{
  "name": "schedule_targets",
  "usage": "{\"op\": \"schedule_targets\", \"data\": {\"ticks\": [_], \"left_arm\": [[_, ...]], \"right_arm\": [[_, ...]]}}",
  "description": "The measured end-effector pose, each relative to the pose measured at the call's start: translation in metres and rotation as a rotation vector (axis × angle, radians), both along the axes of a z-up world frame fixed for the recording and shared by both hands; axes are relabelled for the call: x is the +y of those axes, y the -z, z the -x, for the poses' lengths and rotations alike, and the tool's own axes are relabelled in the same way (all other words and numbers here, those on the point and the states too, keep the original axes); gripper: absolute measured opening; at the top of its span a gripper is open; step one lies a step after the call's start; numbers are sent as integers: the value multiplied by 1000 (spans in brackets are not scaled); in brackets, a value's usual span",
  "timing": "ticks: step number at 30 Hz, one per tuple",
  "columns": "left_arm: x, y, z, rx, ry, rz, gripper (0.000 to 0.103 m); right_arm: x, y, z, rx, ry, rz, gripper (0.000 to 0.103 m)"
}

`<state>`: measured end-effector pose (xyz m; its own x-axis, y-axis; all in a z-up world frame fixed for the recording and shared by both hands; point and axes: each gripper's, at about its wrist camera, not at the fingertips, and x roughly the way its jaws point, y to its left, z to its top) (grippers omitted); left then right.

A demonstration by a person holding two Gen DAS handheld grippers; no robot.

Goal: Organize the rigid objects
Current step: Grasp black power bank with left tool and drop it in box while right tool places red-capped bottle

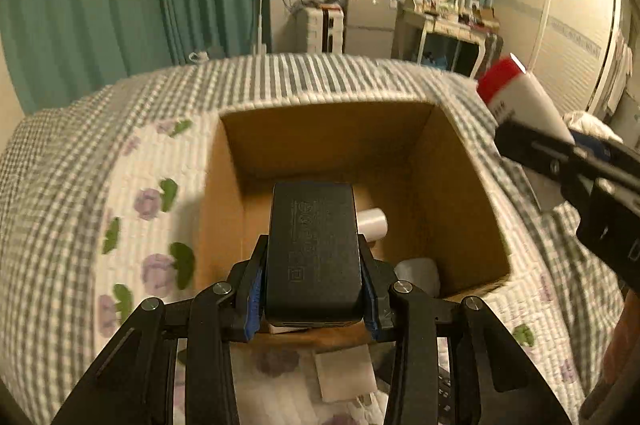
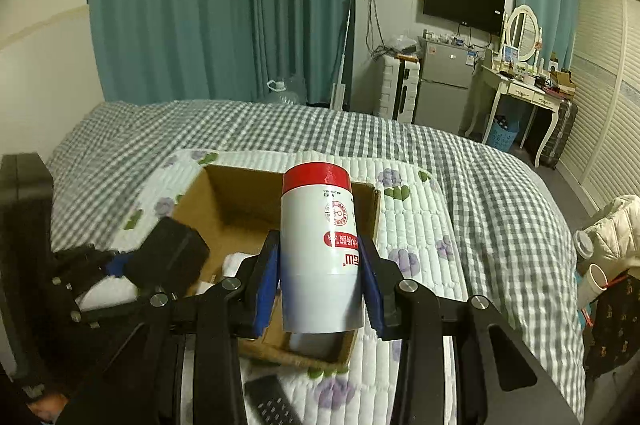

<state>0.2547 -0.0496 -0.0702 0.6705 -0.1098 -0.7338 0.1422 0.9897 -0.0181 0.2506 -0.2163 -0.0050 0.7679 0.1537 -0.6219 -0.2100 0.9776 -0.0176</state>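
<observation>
My left gripper (image 1: pixel 313 261) is shut on a black power adapter (image 1: pixel 314 245) and holds it over the near side of an open cardboard box (image 1: pixel 320 133) on the bed. My right gripper (image 2: pixel 320 257) is shut on a white bottle with a red cap (image 2: pixel 320 245), held above the box's (image 2: pixel 240 193) right side. The bottle also shows at the right of the left wrist view (image 1: pixel 516 93). The adapter and left gripper show at the left of the right wrist view (image 2: pixel 166 257). A white cylinder (image 1: pixel 372 223) and another white item (image 1: pixel 420 273) lie inside the box.
The box sits on a floral quilt (image 2: pixel 412 225) over a checked bedspread (image 2: pixel 480 177). A black remote (image 2: pixel 272 401) and a white card (image 1: pixel 346 371) lie on the quilt in front of the box. Paper cups (image 2: pixel 592 265) stand at the right.
</observation>
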Motion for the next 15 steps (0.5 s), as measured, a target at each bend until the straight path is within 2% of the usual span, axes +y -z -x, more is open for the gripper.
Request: {"op": "schedule_targets", "data": {"ticks": [5, 10, 15], "left_arm": [[-7, 29, -15, 40, 6, -1, 40], [-14, 41, -15, 57, 25, -15, 40], [-19, 26, -8, -12, 20, -30, 43]], "right_arm": [[2, 28, -22, 30, -10, -6, 36], [1, 48, -33, 60, -16, -26, 36], [-2, 56, -37, 73, -16, -43, 36]]}}
